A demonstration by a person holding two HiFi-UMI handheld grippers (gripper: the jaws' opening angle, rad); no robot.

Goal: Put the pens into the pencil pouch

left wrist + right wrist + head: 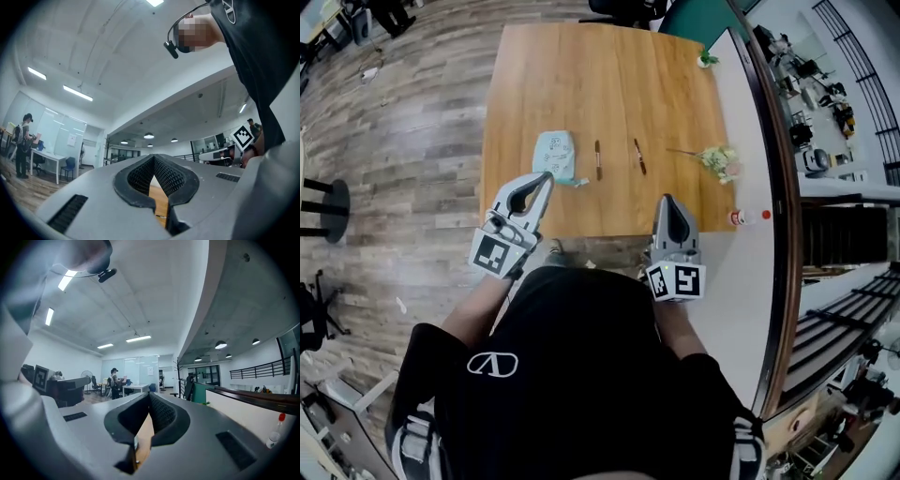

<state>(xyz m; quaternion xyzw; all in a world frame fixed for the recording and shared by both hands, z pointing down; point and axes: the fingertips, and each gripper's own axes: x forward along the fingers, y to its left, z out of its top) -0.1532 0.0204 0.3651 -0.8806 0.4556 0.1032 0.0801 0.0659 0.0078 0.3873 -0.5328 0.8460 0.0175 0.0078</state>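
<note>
A pale green pencil pouch (554, 155) lies flat on the wooden table (600, 66), near its front left. Right of the pouch lie two dark pens, one (598, 159) close to it and another (639, 156) further right, both pointing away from me. My left gripper (547, 178) is shut and empty, its tips just at the table's near edge below the pouch. My right gripper (667, 201) is shut and empty too, tips over the front edge, short of the pens. Both gripper views look out level over the room, with only a sliver of wood between the jaws.
A small bunch of flowers (717, 159) lies at the table's right edge, a small plant (705, 59) at its far right corner. A white counter (748, 169) with a small red-capped bottle (739, 217) runs along the right. A person (22, 145) stands at a distant desk.
</note>
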